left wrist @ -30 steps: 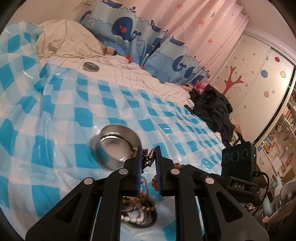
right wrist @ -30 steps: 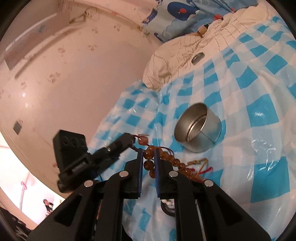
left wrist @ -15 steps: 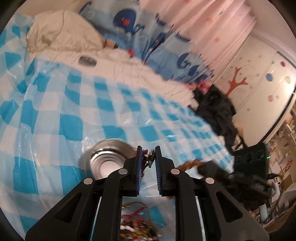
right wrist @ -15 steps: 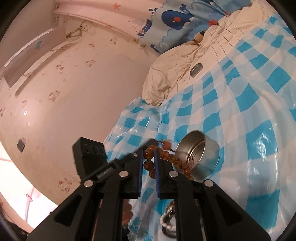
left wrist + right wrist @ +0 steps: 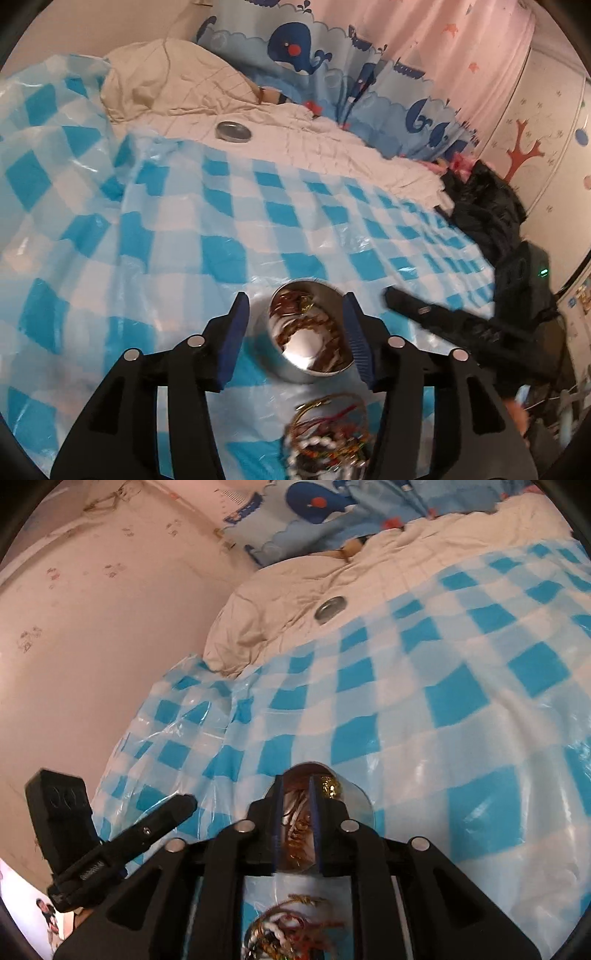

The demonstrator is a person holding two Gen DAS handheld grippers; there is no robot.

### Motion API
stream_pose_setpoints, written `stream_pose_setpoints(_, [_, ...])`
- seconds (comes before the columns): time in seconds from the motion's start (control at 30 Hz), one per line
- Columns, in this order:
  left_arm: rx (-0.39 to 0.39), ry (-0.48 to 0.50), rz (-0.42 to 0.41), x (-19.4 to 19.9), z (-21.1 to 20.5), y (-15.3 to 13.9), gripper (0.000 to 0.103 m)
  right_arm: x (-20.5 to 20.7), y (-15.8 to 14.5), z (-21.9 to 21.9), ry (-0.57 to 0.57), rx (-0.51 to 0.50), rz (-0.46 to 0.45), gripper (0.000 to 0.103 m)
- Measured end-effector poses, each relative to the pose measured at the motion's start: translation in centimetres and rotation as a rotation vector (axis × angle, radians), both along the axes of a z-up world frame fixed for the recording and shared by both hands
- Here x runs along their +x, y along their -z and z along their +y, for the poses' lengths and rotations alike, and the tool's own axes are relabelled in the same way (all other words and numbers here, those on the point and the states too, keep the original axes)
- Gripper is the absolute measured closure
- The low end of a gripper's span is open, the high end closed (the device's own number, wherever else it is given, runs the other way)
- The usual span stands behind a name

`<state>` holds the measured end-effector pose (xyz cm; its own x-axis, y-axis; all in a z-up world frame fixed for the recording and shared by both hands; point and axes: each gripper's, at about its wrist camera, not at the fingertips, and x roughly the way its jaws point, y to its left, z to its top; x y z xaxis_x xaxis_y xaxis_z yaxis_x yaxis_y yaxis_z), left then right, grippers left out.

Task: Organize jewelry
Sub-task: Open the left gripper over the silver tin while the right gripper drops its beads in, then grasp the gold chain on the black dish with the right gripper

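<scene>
A round metal tin (image 5: pixel 295 373) stands on the blue-checked plastic sheet (image 5: pixel 166 229). An amber bead bracelet (image 5: pixel 314 328) lies coiled inside it. My left gripper (image 5: pixel 295 301) hovers just over the tin with its jaws opening wide, and nothing is between them. My right gripper (image 5: pixel 295 781) is right above the same tin (image 5: pixel 358 801). Its jaws are opening a little, and the beads (image 5: pixel 297 827) show through the gap, loose in the tin. A tangled pile of jewelry (image 5: pixel 325 439) lies on the sheet just in front of the tin, under both grippers.
The tin's lid (image 5: pixel 233 131) rests on the cream quilt (image 5: pixel 184 85) at the far edge of the sheet. Dark clothing (image 5: pixel 484 214) is heaped at the right. Whale-print curtains hang behind, with a pink wall (image 5: pixel 92 627) on the left.
Both grippers were shut on the amber bead bracelet and carried it over the tin. Now both have opened, and the bracelet lies inside the tin.
</scene>
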<state>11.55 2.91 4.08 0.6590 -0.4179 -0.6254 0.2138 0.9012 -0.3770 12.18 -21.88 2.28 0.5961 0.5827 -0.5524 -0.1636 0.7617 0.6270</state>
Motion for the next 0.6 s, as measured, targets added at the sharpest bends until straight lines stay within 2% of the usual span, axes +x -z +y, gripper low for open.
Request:
stream_pose_setpoints(0.2, [0.076, -0.003, -0.017, -3.0, 0.4, 0.0, 0.044, -5.2, -1.0, -1.2, -0.013, -0.099, -0.039, 0.054])
stream_pose_setpoints(0.33, [0.094, -0.010, -0.005, -5.1, 0.7, 0.6, 0.042, -9.3, 0.9, -1.9, -0.018, -0.122, -0.006, 0.049])
stream_pose_setpoints(0.47, [0.137, 0.002, 0.008, -7.1, 0.4, 1.4, 0.042, -10.0, 2.7, -2.0, -0.029, -0.052, 0.063, 0.049])
stream_pose_setpoints(0.6, [0.159, 0.007, 0.001, -8.1, 0.5, 1.4, 0.039, -10.6, 2.6, -1.1, -0.037, -0.048, 0.064, 0.047])
